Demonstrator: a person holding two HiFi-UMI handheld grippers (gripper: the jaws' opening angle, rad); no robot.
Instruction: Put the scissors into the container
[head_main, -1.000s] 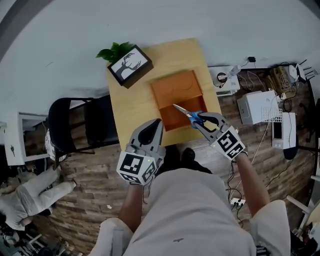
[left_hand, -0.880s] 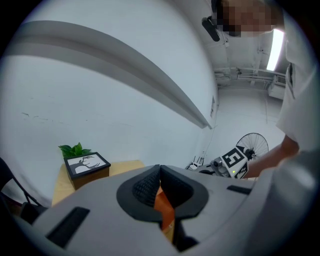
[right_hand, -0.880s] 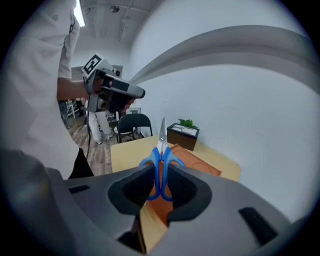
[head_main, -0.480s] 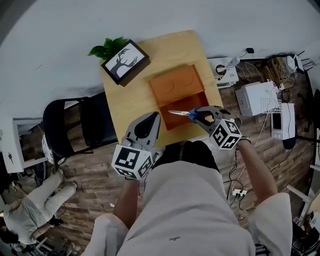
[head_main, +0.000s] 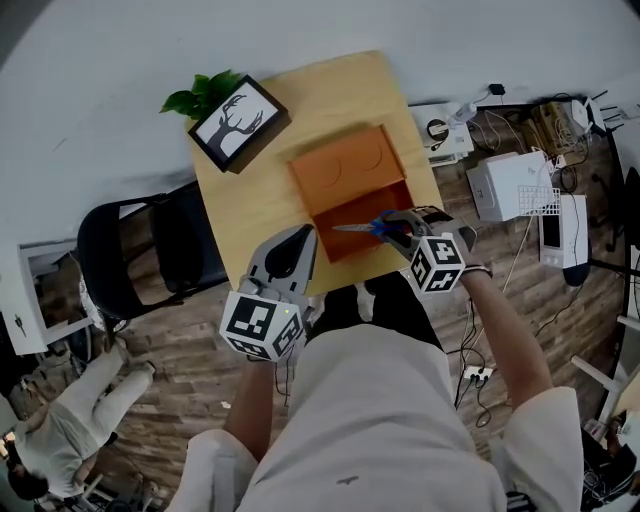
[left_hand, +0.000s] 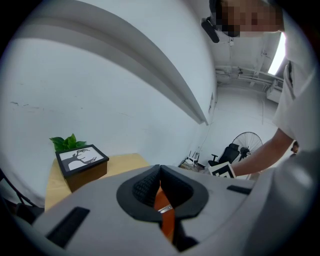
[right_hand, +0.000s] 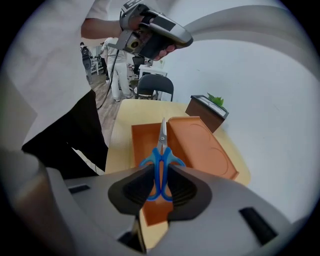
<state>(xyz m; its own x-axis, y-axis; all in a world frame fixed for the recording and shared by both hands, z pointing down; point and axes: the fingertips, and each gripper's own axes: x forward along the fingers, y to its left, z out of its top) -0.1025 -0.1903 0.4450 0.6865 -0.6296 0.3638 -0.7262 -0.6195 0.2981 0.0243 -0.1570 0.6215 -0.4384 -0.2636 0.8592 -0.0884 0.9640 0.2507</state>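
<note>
Blue-handled scissors (head_main: 372, 227) (right_hand: 161, 160) are clamped by their handles in my right gripper (head_main: 405, 228) (right_hand: 160, 186), which is shut on them. Their blades point left and hover above the open orange container (head_main: 340, 235) (right_hand: 142, 145) at the table's near edge. The container's orange lid (head_main: 345, 168) (right_hand: 200, 147) lies flat right behind it. To the left, at the table's front edge, my left gripper (head_main: 292, 256) (left_hand: 159, 172) is shut with nothing in it.
A framed tree picture (head_main: 238, 122) with a green plant (head_main: 195, 95) stands at the back left of the wooden table (head_main: 250, 200). A black chair (head_main: 140, 255) sits left of the table. White boxes and cables (head_main: 510, 195) lie on the floor at the right.
My right gripper has swung the scissors so the blades point left over the open container. The left gripper has stayed in its place.
</note>
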